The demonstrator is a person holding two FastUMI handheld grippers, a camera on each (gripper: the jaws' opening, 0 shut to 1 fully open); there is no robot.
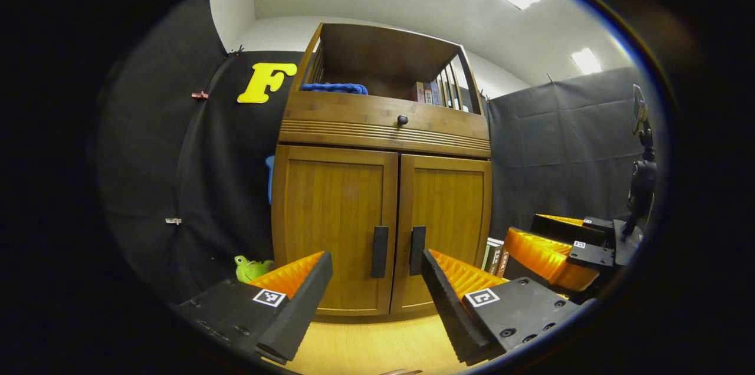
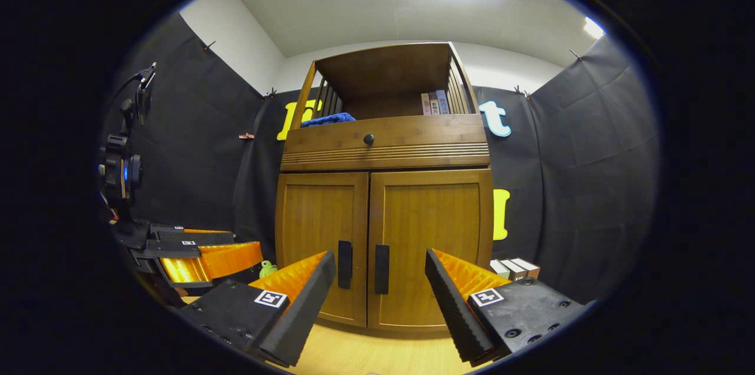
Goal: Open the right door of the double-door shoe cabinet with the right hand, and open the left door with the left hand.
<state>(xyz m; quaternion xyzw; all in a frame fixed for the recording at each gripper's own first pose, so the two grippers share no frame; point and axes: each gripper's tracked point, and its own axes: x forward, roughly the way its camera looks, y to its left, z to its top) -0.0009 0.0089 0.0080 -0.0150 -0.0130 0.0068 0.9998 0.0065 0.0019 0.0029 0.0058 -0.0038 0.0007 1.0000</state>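
Approach step. Shoe cabinet ahead on the floor, right door and left door both closed. My right tongs and left tongs gape wide, empty. Next: right tongs onto the right handle.

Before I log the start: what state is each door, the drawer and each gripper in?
Left door: closed, handle untouched.
Right door: closed, handle untouched.
Drawer: closed.
Left gripper: open, empty, short of the doors.
Right gripper: open, empty, short of the doors.
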